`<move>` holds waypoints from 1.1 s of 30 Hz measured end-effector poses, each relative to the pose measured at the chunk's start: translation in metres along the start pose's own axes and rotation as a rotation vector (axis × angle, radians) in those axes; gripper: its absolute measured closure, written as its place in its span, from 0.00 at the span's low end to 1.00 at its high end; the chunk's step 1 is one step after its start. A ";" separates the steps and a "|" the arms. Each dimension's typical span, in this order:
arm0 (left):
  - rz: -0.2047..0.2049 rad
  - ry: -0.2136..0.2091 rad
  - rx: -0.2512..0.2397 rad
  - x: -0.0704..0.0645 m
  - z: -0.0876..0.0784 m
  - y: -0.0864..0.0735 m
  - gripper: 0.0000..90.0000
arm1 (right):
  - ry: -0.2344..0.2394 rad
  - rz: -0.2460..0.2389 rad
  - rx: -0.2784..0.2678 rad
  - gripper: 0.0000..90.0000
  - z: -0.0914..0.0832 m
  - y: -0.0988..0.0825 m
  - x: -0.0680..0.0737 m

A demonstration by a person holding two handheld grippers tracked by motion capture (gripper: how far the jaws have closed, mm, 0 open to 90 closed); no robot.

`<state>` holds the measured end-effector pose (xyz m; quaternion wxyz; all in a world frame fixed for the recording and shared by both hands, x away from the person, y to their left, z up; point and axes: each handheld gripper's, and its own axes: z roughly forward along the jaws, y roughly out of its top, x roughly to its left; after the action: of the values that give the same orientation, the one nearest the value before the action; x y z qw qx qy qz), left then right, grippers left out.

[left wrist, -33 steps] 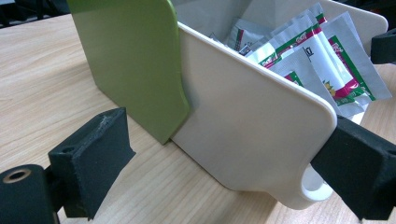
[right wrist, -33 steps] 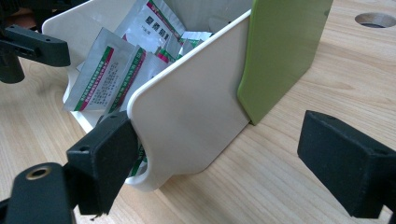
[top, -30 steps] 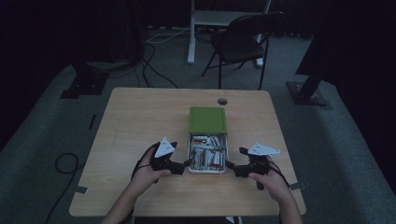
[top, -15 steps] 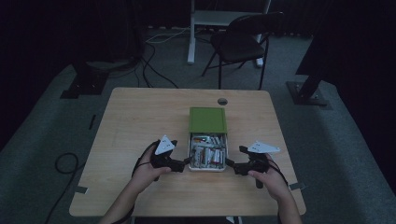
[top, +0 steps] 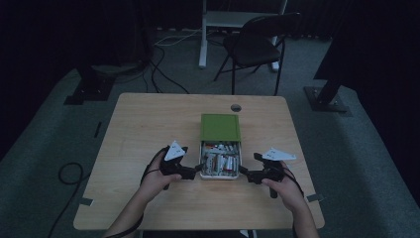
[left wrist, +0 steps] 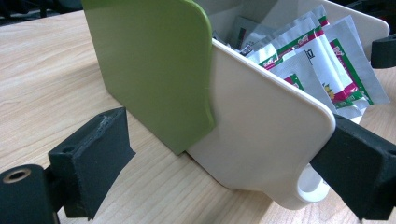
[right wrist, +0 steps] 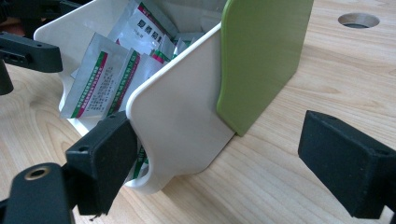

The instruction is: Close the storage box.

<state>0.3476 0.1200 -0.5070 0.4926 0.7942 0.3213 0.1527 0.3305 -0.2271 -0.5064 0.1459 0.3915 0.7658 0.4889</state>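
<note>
A white drawer-like box (top: 219, 177) holding several foil sachets (top: 220, 161) sits half slid out of a green cover (top: 220, 127) at the table's middle. My left gripper (top: 197, 170) is at its front left corner and my right gripper (top: 243, 172) at its front right corner. In the left gripper view the open left gripper (left wrist: 224, 168) straddles the white box (left wrist: 261, 135) beside the green cover (left wrist: 149, 65). In the right gripper view the open right gripper (right wrist: 224, 161) straddles the other corner of the box (right wrist: 177, 126), with sachets (right wrist: 107, 79) showing inside.
The wooden table (top: 143, 124) has a round cable hole (top: 236, 107) behind the green cover. A dark folding chair (top: 257, 44) and a white desk frame (top: 237, 20) stand beyond the far edge. Cables lie on the carpet at the left.
</note>
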 end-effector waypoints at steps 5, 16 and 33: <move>-0.001 0.006 -0.001 0.001 0.001 0.002 0.09 | -0.010 0.003 -0.004 0.13 0.001 0.002 -0.001; -0.021 -0.004 -0.007 0.006 0.004 0.005 0.09 | -0.028 0.013 -0.008 0.13 0.003 0.007 -0.004; -0.036 0.003 -0.004 0.012 0.008 0.009 0.09 | -0.042 0.034 -0.017 0.13 0.008 0.010 -0.008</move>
<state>0.3645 0.1192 -0.5037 0.4966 0.7870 0.3360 0.1455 0.3450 -0.2258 -0.5033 0.1569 0.4133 0.7515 0.4897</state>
